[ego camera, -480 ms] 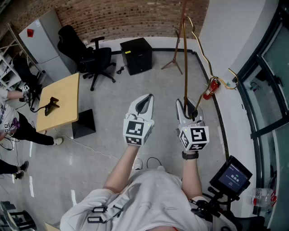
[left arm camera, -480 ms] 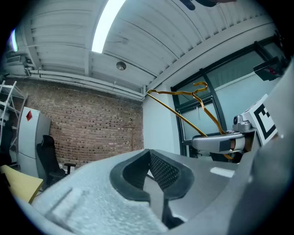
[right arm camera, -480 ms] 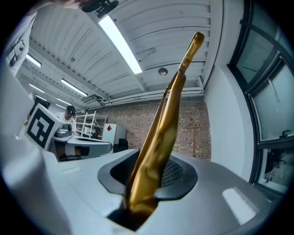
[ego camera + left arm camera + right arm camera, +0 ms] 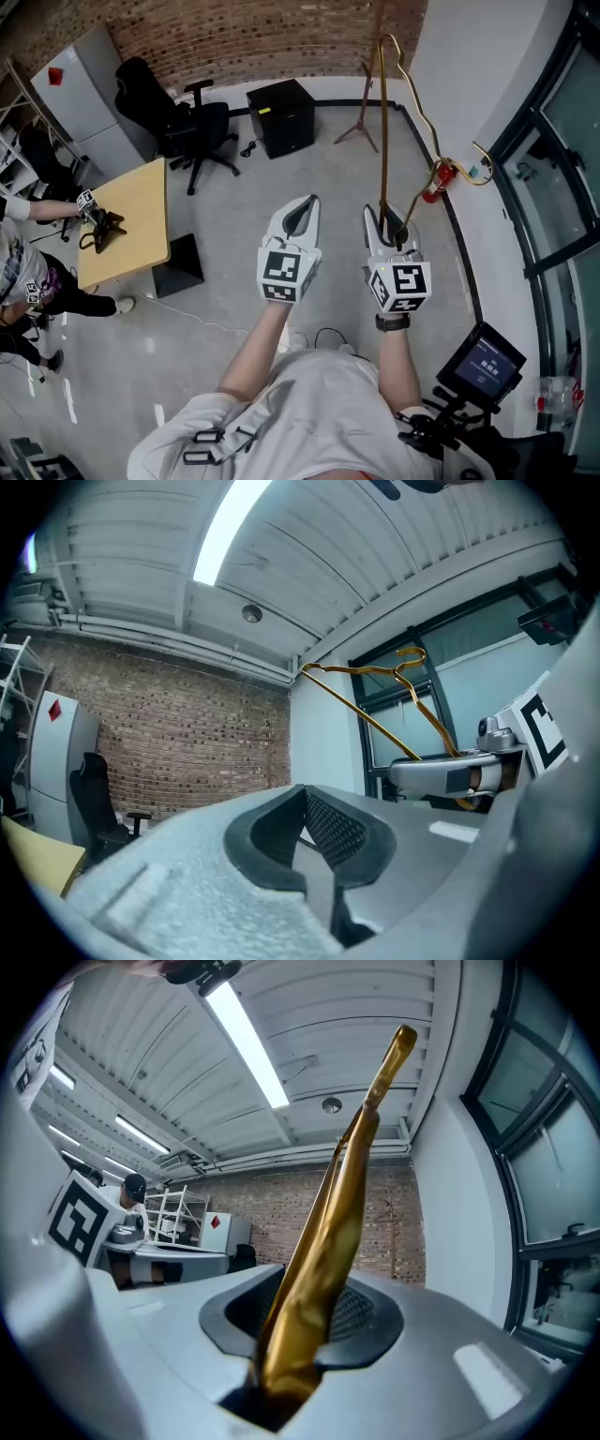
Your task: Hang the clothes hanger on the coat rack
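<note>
My right gripper (image 4: 389,230) is shut on one end of a gold wire clothes hanger (image 4: 383,122), which rises from its jaws; the rest of the wire bends away toward the right wall. In the right gripper view the hanger (image 4: 337,1204) stands up between the pads of the right gripper (image 4: 309,1312). The left gripper (image 4: 300,214) hangs beside it, shut and empty, and its own view shows the left gripper (image 4: 305,803) with pads together. The hanger (image 4: 375,726) is off to its right. The wooden coat rack (image 4: 364,127) stands ahead by the brick wall, also small in the right gripper view as the coat rack (image 4: 390,1232).
A wooden table (image 4: 131,220) is at the left, with a person (image 4: 23,272) reaching over it. A black office chair (image 4: 192,127), a black box (image 4: 281,114) and a grey cabinet (image 4: 80,94) line the brick wall. A fire extinguisher (image 4: 434,183) and glass panels are at the right.
Both grippers and the hanger hold about the same place. The person at the left has reached a hand over the wooden table.
</note>
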Available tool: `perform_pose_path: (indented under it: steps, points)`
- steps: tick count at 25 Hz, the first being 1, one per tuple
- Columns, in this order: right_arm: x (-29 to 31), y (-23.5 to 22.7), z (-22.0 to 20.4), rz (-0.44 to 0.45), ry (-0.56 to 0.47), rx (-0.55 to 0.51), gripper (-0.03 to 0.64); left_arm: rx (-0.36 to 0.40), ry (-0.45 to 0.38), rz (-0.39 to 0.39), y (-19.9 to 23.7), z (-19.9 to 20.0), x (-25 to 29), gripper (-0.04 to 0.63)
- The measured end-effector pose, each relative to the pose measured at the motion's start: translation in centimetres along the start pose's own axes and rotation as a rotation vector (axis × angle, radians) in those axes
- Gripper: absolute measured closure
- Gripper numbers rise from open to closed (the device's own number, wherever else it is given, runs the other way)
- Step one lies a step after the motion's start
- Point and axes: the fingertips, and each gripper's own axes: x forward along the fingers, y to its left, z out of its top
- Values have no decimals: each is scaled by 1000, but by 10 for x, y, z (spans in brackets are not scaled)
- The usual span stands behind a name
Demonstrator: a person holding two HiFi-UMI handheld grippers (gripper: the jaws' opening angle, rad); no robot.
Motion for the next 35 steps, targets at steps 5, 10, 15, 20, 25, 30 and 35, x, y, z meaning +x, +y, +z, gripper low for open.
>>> perform_pose_path:
  steps: [5, 10, 15, 20, 25, 30, 35]
  points:
    - [2, 10, -4, -70, 8, 34, 499, -17, -3, -25, 16, -4, -12, 598]
    - [6, 22, -7, -75, 17, 33, 499, -39, -1, -11, 28, -13, -19, 598]
    - [21, 33, -11, -39, 20, 54, 499, -60, 13, 18, 46, -22, -19, 598]
    - [41, 30, -31, 6, 48, 75, 499, -80, 54, 55, 54, -44, -6, 598]
    - [68, 1, -47, 58, 62, 101, 499, -80, 70, 85, 50, -53, 33, 598]
    - [93, -54, -43, 96, 52, 77, 499, -82, 43, 96, 34, -44, 100, 598]
    - [131, -160, -40, 88, 32, 76, 499, -65, 35, 99, 1, -39, 199, 598]
